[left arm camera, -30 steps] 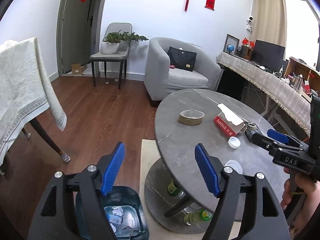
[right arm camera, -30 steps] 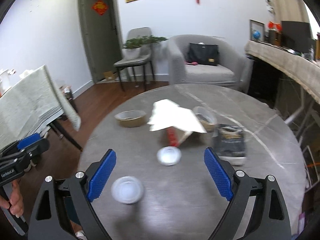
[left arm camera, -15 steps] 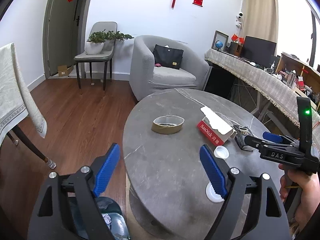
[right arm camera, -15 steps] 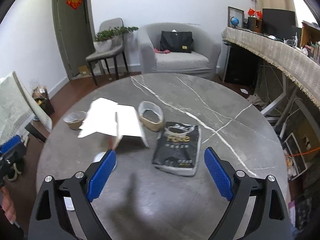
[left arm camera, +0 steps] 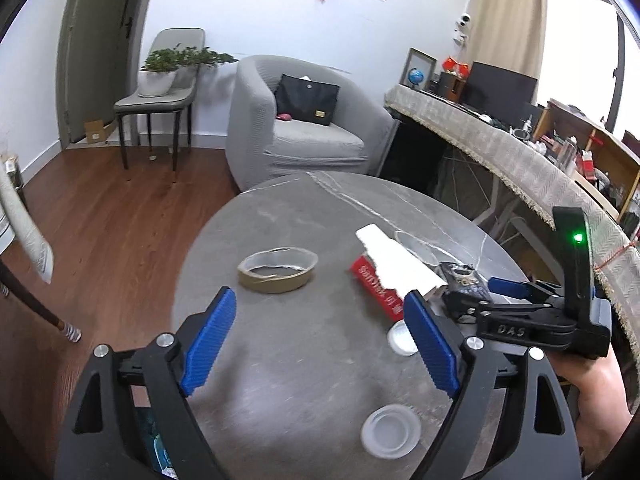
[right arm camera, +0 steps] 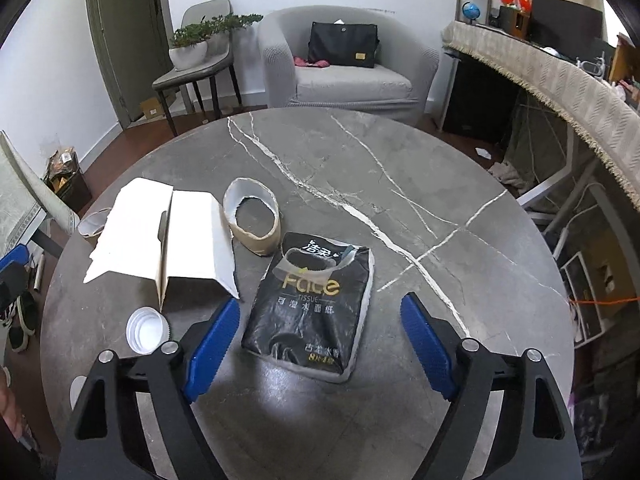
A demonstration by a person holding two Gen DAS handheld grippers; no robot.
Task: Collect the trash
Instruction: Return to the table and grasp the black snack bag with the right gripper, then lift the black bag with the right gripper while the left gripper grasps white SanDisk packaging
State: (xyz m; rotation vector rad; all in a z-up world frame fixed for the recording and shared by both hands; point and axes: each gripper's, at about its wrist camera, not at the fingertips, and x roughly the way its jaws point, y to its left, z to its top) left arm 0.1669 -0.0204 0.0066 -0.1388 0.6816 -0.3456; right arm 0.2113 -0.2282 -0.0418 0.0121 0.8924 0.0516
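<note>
On the round grey table [right arm camera: 400,184] lies a black tissue pack [right arm camera: 316,280]. My right gripper [right arm camera: 320,344] hangs over its near end with the jaws closing; the pack sits between the blue pads [right arm camera: 212,344], which do not touch it. Left of the pack are an opened white and red box [right arm camera: 160,236], a torn paper ring [right arm camera: 252,216] and a white lid [right arm camera: 146,328]. My left gripper [left arm camera: 320,344] is over the table's near side, jaws opening and nothing between them. Beyond it sit another paper ring [left arm camera: 278,270], the box [left arm camera: 380,292] and a lid [left arm camera: 392,432].
A blue bin [left arm camera: 156,440] with crumpled trash shows below the left gripper, off the table edge. A grey armchair [left arm camera: 304,128] and a chair with a plant [left arm camera: 160,92] stand behind the table. A cloth-covered desk [right arm camera: 560,80] runs along the right. A hand [left arm camera: 592,392] holds the right gripper.
The left gripper swung from above the bin to over the table. The right gripper moved right, from the lids and box to the black tissue pack, and came lower.
</note>
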